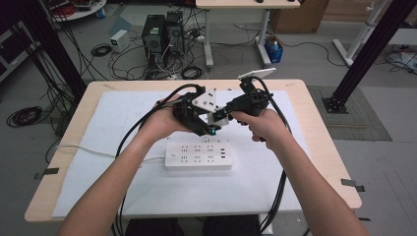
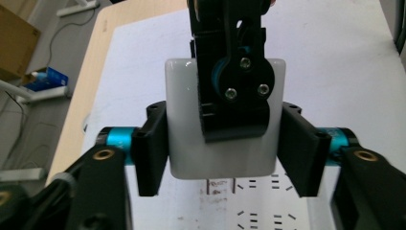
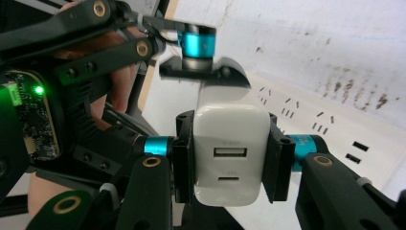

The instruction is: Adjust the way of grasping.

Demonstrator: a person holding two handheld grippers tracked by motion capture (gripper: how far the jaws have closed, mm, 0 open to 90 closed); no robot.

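Power strip [image 1: 198, 156] just below grippers.

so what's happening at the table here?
A person is passing a white USB charger from one handheld gripper to the other, above a white power strip. The right gripper is clamped on the charger. The left gripper has its jaws around the charger, with a gap showing at one pad.

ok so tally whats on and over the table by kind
white charger: 1
white power strip: 1
claw, left and right: 2
white sheet covering the table: 1
total: 5
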